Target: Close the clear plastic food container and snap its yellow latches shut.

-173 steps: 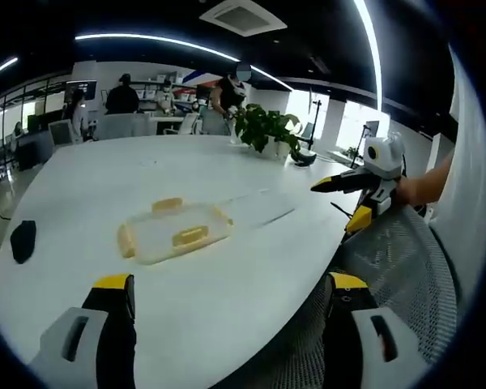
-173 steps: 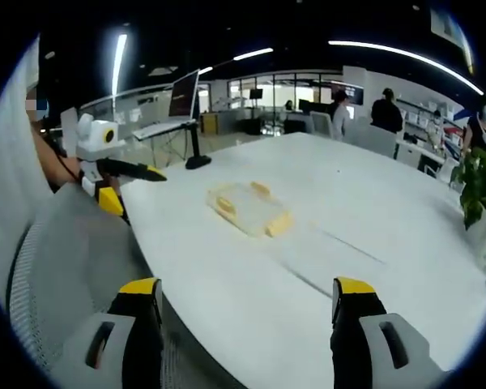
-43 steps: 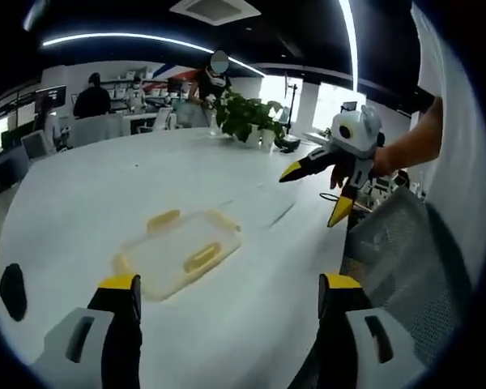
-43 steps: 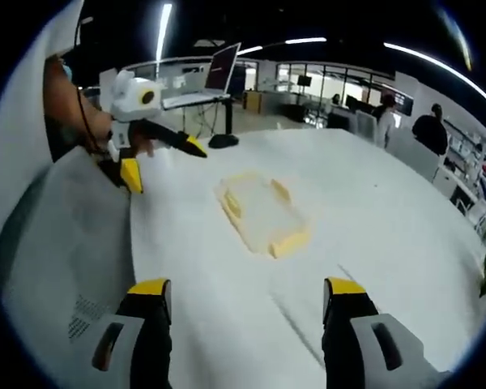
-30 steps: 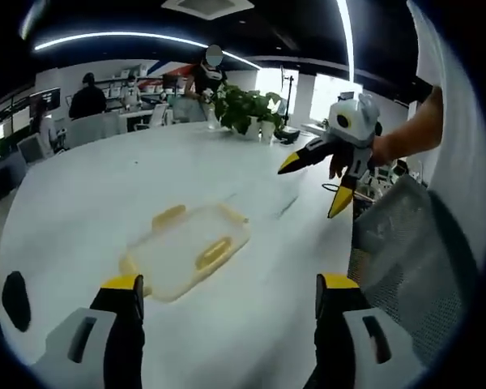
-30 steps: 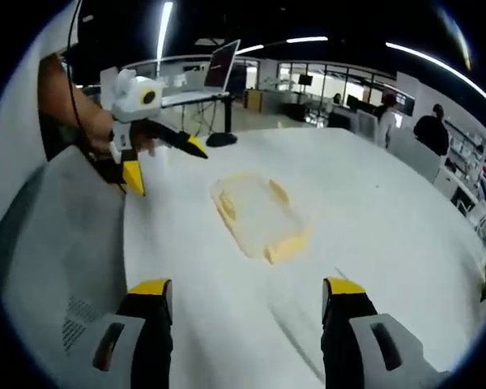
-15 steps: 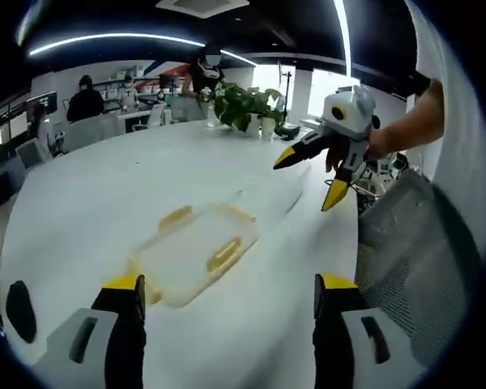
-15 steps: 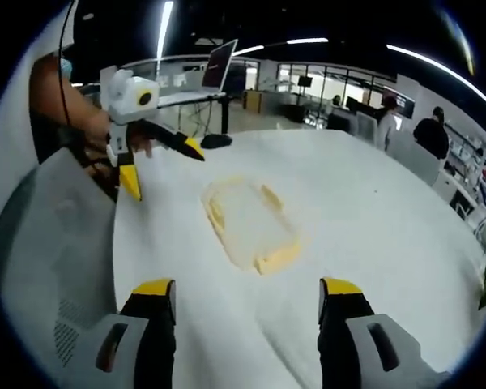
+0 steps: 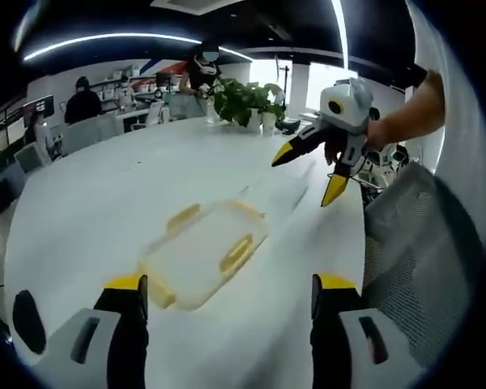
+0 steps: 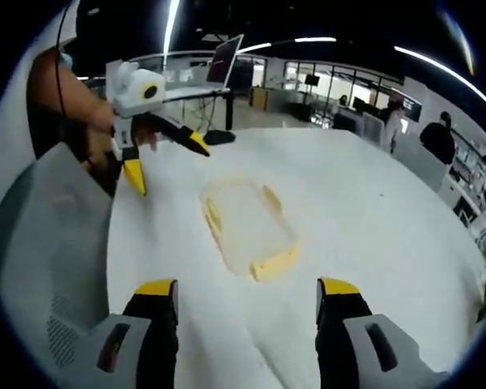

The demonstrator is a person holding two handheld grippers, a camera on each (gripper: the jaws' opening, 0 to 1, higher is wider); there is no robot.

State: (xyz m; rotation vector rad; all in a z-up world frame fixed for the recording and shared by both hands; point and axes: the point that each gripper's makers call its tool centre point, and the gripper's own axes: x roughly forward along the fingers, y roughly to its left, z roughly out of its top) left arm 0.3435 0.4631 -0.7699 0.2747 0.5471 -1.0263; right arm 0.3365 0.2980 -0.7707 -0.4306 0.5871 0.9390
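Observation:
A clear plastic food container with yellow latches lies flat on the white table, its lid resting on it. The same container sits ahead of my right gripper. My left gripper stands open just short of the container, nothing between its jaws. My right gripper is open too, also a little short of it. In the left gripper view the right gripper hangs open above the table's right edge, held by a hand. In the right gripper view the left gripper hovers open at the upper left.
A potted plant stands at the far end of the table. A black object lies near the left edge. A mesh chair is at the right, also seen as a grey chair. A laptop on a stand and several people are beyond.
Both cameras have come closer to the container, which now looks larger and nearer the jaws. Both grippers remain open.

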